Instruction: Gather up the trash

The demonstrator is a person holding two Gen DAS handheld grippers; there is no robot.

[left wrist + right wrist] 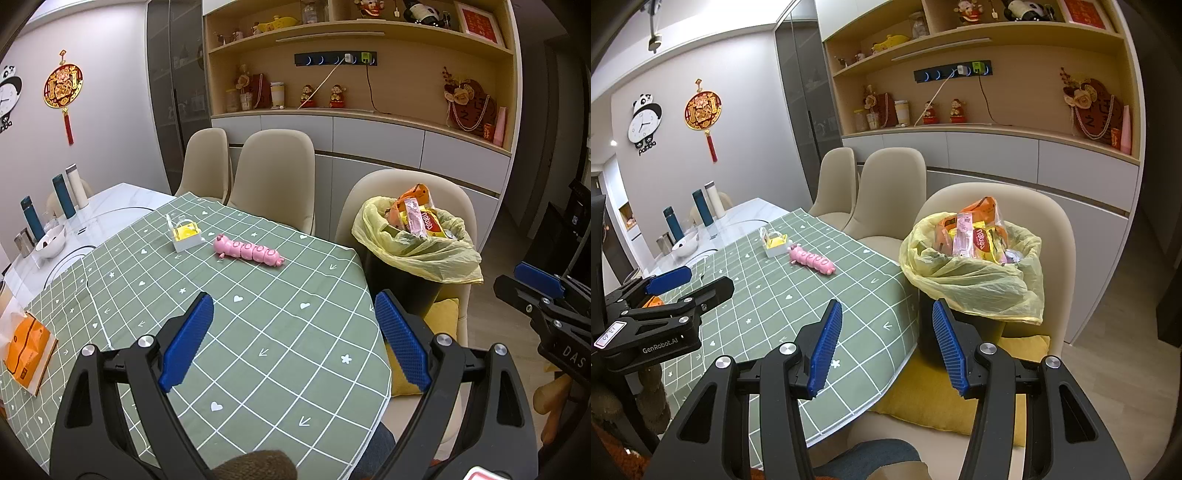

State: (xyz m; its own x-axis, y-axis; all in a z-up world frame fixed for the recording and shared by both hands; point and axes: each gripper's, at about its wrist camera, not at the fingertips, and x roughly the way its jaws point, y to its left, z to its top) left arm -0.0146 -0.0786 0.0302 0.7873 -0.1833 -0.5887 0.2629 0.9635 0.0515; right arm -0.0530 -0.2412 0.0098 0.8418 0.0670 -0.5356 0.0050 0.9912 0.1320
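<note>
Bin point(964, 317) stands on a chair beside the tabletop point(258, 332), within reach for wrappers. Your left gripper point(295, 339) and right gripper point(886, 347) hold fingers wide apart, empty.

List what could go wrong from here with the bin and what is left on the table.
1. The bin stands on a chair cushion, and wrappers already heap above its rim. Pushing more in may spill them or tip the bin.
2. The loose yellow bag drapes over the rim; open fingers could snag it.
3. The pink toy and the small white box may not be trash and could be binned by mistake.
</note>
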